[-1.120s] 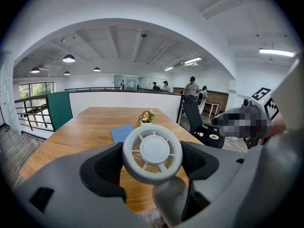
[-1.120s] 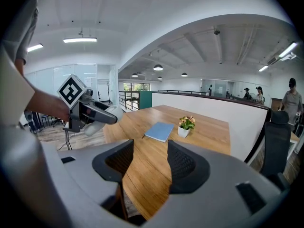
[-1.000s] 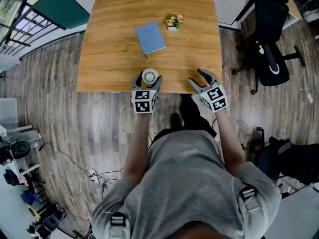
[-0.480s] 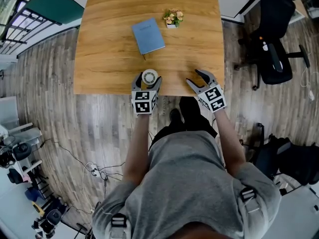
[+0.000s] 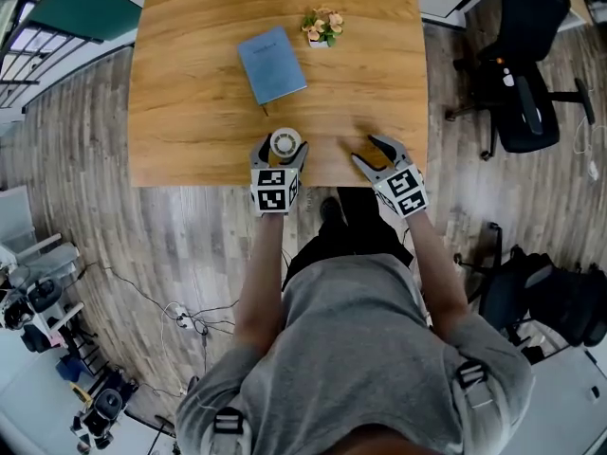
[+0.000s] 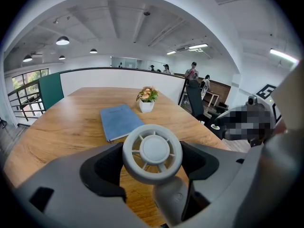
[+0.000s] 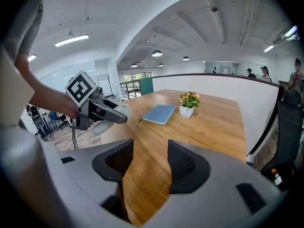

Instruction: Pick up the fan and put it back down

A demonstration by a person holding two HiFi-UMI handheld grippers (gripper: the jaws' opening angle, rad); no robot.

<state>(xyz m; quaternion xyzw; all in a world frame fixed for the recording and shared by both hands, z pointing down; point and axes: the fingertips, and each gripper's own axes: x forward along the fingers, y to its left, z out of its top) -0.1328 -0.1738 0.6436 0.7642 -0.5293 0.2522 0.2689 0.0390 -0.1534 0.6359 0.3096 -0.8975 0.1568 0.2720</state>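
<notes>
Both left claw (image 5: 282, 155) jaws apparently clamp the fan (image 6: 152, 150).

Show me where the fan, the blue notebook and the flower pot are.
fan (image 6: 153, 152), left gripper view, on its round hub.
blue notebook (image 5: 271, 65), head view, middle of its cover.
flower pot (image 6: 146, 107), left gripper view, on the white pot's front.

The person's left forearm (image 5: 256, 273) and right forearm (image 5: 433, 268) reach forward side by side, bare below short grey sleeves. The left gripper (image 5: 282, 152) tilts downward, its jaws pressed against either side of the round head of the fan (image 5: 285, 143), whose handle runs back between them. The right gripper (image 5: 370, 152), well apart to its right and also tilted down, has its jaws spread wide with nothing between the pads.
</notes>
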